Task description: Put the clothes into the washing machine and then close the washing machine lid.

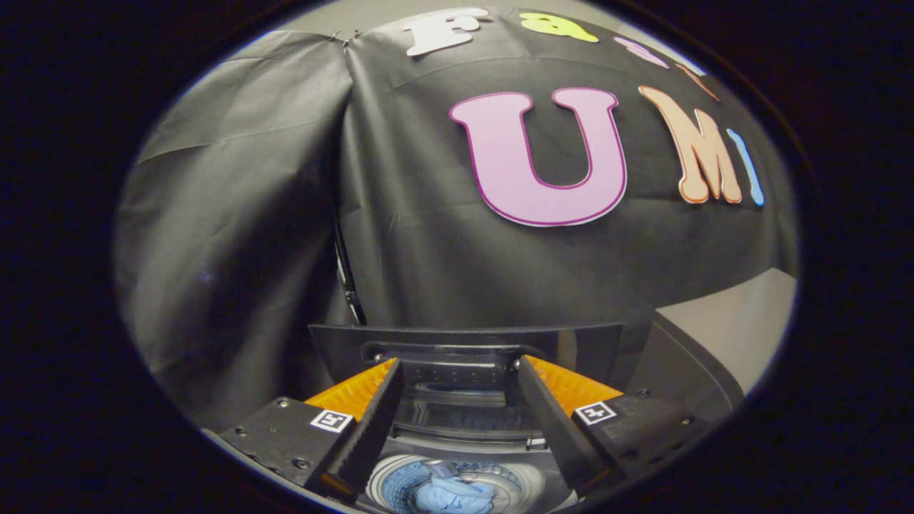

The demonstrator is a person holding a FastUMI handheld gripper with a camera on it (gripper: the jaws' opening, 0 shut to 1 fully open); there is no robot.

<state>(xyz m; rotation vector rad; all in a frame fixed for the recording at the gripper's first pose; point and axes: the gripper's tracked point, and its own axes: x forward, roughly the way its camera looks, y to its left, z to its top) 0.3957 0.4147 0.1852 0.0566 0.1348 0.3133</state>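
My gripper (457, 368) hangs above the washing machine (678, 357), open, with nothing between its fingers. Below and between the fingers I see the round metal drum (400, 482), and a light blue garment (453, 496) lies inside it. Just beyond the fingertips stands the machine's dark lid (464, 341), raised upright against the booth wall, with a long handle recess along its top edge.
The machine's grey top panel (735, 328) slopes away to the right of the fingers. Black cloth hangs close behind the lid and folds down on the left side (235, 235).
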